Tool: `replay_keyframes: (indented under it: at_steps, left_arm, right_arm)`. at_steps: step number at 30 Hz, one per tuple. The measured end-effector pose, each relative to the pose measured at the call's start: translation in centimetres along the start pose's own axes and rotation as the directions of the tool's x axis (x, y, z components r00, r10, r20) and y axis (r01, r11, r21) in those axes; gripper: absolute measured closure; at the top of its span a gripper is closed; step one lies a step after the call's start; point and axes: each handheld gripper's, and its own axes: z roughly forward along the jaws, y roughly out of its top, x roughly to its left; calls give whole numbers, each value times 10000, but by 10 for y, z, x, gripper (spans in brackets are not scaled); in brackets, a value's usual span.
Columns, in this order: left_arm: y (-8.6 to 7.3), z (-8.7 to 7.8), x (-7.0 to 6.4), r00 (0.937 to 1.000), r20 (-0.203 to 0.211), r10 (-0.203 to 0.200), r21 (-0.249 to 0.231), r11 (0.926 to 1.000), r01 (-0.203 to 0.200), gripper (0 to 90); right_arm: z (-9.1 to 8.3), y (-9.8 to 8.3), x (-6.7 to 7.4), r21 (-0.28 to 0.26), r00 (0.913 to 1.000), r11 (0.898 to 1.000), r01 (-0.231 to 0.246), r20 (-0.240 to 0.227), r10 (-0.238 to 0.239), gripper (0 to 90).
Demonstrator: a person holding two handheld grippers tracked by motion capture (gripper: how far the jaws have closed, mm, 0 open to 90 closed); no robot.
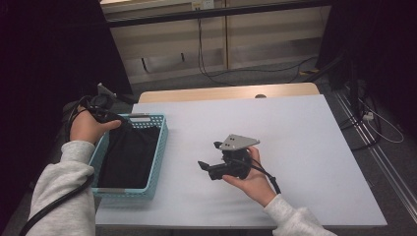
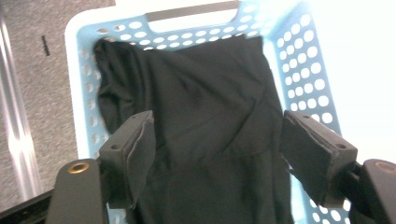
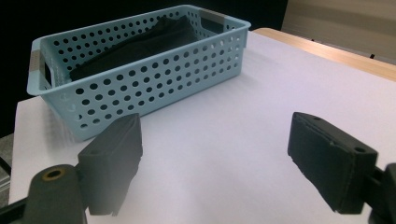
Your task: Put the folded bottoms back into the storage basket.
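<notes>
A white bench (image 1: 295,147) is seen across the middle of the high view, with a light blue perforated basket (image 1: 158,147) set at its left edge. Inside the basket a black cloth (image 1: 127,155) is laid, folded fairly flat and covering most of the floor; in the left gripper view it is seen bunched up against the wall at the upper left of the frame. The cloth is judged to be light, soft and limp, likely to sag and unfold when lifted, so a raised fold or the bunched edge would best be pinched rather than the flat middle. The left gripper (image 2: 219,140) is held above the basket, at the left of the high view, its fingers spread wide over the cloth with nothing gripped. The right gripper (image 1: 209,158) is held over bare bench in the lower middle of the high view, its fingers likewise spread wide and empty, pointed towards the basket.
</notes>
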Motion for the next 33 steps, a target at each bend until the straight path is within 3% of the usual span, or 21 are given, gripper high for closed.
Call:
replay_keyframes:
  at_steps: [18,33]
  left_arm:
    - [-6,8,-20,9983,298,502,-168,9986,-497,252]
    - [-17,15,-34,9942,741,778,-290,9967,-758,243]
  right_arm:
    - [-32,-27,-24,115,9986,9992,-386,372,381,166]
    - [-45,-40,-35,296,9970,9983,-500,612,481,165]
